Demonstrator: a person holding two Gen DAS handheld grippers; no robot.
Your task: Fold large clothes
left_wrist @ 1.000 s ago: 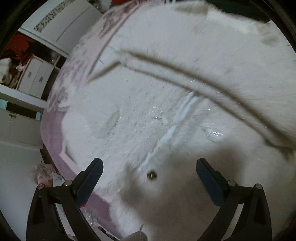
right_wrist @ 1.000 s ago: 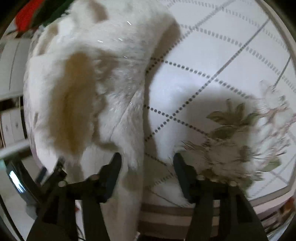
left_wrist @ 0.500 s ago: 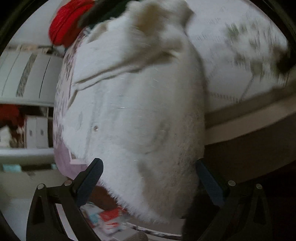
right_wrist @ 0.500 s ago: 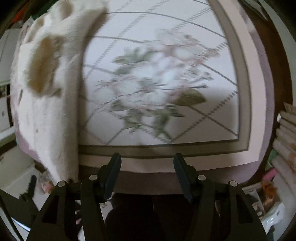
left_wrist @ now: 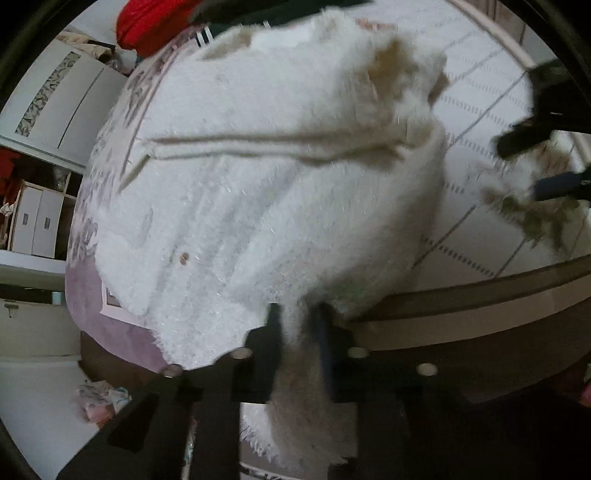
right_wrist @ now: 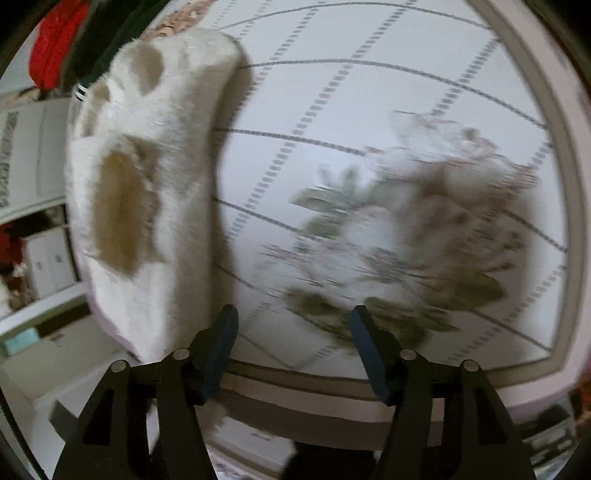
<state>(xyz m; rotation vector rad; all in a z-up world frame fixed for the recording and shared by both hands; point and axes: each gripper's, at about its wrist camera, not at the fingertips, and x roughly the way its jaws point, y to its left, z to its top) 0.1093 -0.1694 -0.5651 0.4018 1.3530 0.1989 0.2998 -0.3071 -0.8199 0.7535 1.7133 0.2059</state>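
A large white fluffy garment lies on the bed, its lower edge hanging over the near side. My left gripper is shut on that hanging edge, the fabric pinched between its jaws. A small button shows on the garment's front. In the right wrist view the garment lies folded along the bed's left part, with tan patches. My right gripper is open and empty over the bed's near edge, just right of the garment. It also shows at the far right of the left wrist view.
The bedspread is white with dotted grid lines and a flower print, with a brown and pink border at the near edge. Red clothing lies at the bed's far end. White cupboards and drawers stand left.
My left gripper has shut on the garment's hanging edge; it was open half a second ago. My right gripper has moved back over the bed toward the garment, still open.
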